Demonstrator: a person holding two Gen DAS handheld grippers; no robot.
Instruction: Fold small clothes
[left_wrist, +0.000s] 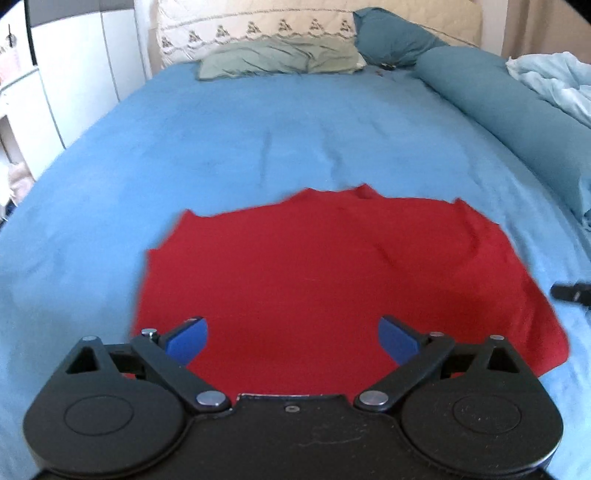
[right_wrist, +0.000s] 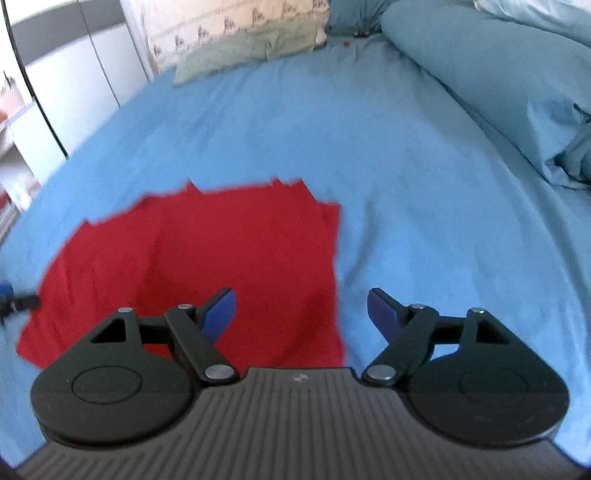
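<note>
A small red garment (left_wrist: 325, 273) lies spread flat on the blue bedsheet (left_wrist: 258, 147). It also shows in the right wrist view (right_wrist: 207, 258), left of centre. My left gripper (left_wrist: 293, 338) is open and empty, hovering over the garment's near edge. My right gripper (right_wrist: 301, 314) is open and empty, over the garment's near right edge, with its right finger above bare sheet. The tip of the right gripper shows at the right edge of the left wrist view (left_wrist: 572, 292). The left gripper's tip shows at the left edge of the right wrist view (right_wrist: 14, 301).
A green pillow (left_wrist: 280, 57) and a dark teal pillow (left_wrist: 395, 37) lie at the headboard. A long teal bolster (left_wrist: 517, 110) runs along the bed's right side, with a pale blue blanket (left_wrist: 554, 81) beyond. White cupboards (left_wrist: 74, 74) stand to the left.
</note>
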